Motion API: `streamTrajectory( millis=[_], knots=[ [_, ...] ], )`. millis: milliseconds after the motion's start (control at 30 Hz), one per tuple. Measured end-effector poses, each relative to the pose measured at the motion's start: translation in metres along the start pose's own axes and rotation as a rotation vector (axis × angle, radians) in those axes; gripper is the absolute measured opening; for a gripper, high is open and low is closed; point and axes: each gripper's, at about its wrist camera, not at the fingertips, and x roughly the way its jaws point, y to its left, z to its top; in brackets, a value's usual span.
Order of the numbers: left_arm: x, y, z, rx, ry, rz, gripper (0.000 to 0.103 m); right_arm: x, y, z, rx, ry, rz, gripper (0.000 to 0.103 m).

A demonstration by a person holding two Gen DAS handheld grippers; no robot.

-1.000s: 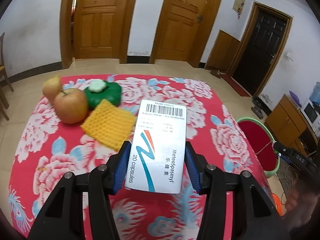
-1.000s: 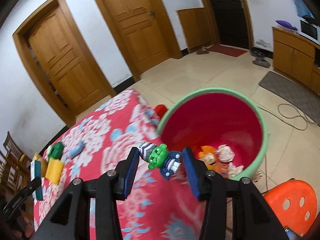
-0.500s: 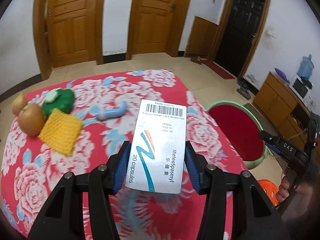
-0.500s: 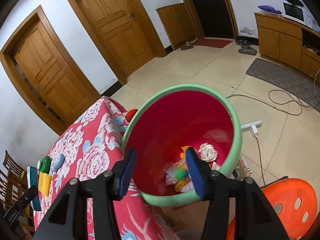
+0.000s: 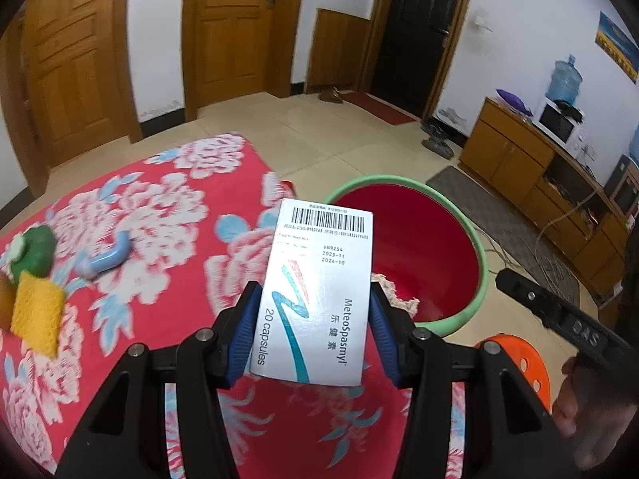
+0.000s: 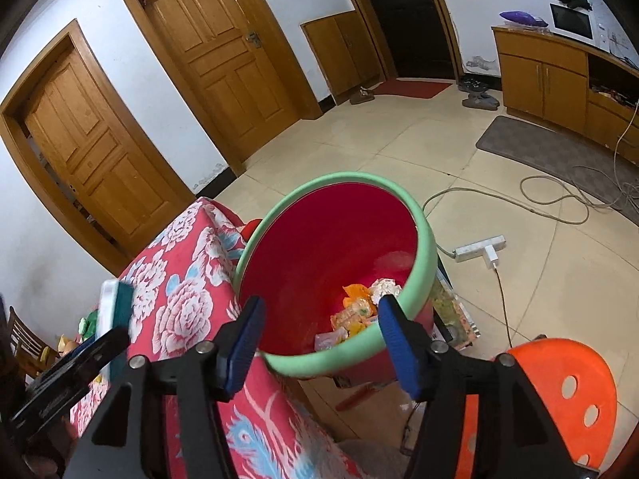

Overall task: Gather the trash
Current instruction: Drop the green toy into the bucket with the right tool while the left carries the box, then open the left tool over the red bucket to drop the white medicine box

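My left gripper point(image 5: 315, 319) is shut on a white medicine box point(image 5: 319, 295) with a barcode and "20 capsules" print, held above the table's right edge next to the red bin with a green rim point(image 5: 475, 247). My right gripper point(image 6: 319, 343) is open and empty, just above the near rim of the bin point(image 6: 423, 235). Trash pieces point(image 6: 359, 311) lie at the bin's bottom. The box shows edge-on at the left of the right wrist view point(image 6: 114, 315).
The table has a red floral cloth point(image 5: 159, 207) with a blue curved piece point(image 5: 108, 257), a green item point(image 5: 34, 251) and a yellow sponge point(image 5: 36, 319). An orange stool point(image 6: 567, 391) stands beside the bin. Cables and a power strip point(image 6: 479, 247) lie on the floor.
My right gripper opened over the bin and the green toy figure dropped inside. My left gripper carried the medicine box rightward from the table's middle toward the bin.
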Motion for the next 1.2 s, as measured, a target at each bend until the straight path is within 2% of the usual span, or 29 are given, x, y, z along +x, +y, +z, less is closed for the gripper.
streamTrajectory(
  millis=[533, 600, 633, 700, 967, 1200],
  knots=[
    [0.061, -0.059, 0.016, 0.098, 0.065, -0.036, 0.053, -0.017, -0.043, -0.01, 0.111, -0.032, -0.014, 0.067],
    [0.064, -0.064, 0.017, 0.106, 0.071, -0.044, 0.056, -0.017, -0.048, -0.011, 0.124, -0.03, -0.019, 0.067],
    [0.065, -0.067, 0.018, 0.106, 0.073, -0.044, 0.062, -0.017, -0.049, -0.011, 0.129, -0.03, -0.019, 0.067],
    [0.066, -0.069, 0.017, 0.104, 0.069, -0.041, 0.064, -0.018, -0.053, -0.011, 0.141, -0.028, -0.017, 0.067],
    [0.059, -0.058, 0.009, 0.061, 0.077, -0.036, 0.064, -0.022, -0.051, -0.014, 0.133, -0.03, 0.008, 0.068],
    [0.033, -0.022, 0.005, -0.002, 0.044, 0.028, 0.064, -0.028, -0.039, -0.016, 0.11, -0.027, 0.04, 0.071]
  ],
)
